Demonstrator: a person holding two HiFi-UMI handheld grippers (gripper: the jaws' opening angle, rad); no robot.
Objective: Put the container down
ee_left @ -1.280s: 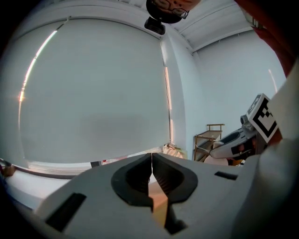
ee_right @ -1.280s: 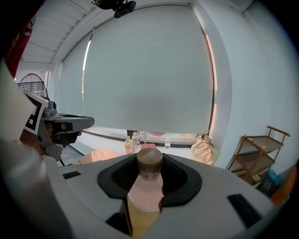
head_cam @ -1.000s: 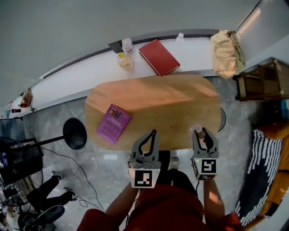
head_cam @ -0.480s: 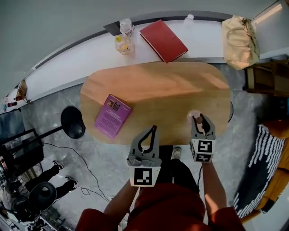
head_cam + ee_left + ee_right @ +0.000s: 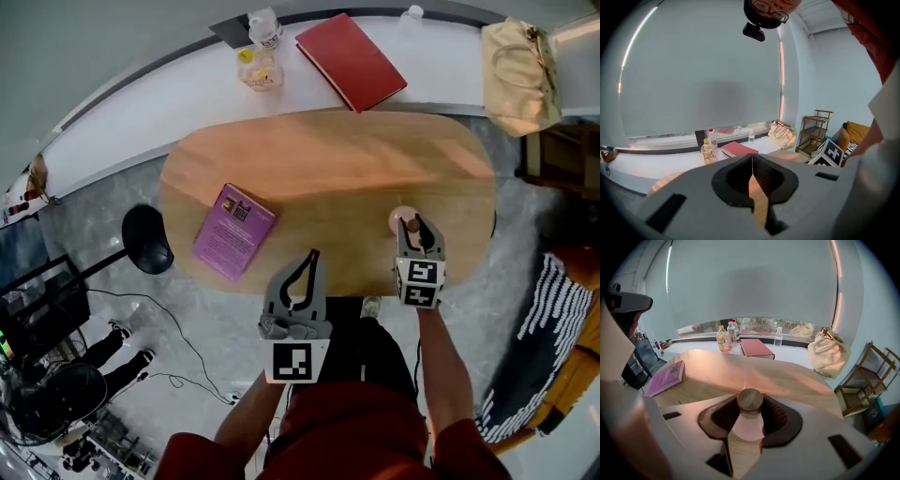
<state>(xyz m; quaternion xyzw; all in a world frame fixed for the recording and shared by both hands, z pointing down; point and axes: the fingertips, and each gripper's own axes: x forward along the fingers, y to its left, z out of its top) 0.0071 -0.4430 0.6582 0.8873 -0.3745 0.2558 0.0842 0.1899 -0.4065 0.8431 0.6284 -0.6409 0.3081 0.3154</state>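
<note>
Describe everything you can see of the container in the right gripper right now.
The container is a small, pale pink, translucent-looking jar with a round, wood-coloured lid closed on top. It stands roughly upright, clamped at its sides between the fingers of the right gripper, above the near edge of the wooden table. Whether its base touches the table cannot be told.

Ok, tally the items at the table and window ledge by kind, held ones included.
Books: 2, purple book, red book
Bottles: 3, yellow-label bottle, clear bottle, small bottle
Bags: 1, beige bag
Containers: 1, lidded container, gripped
Total: 7
</note>
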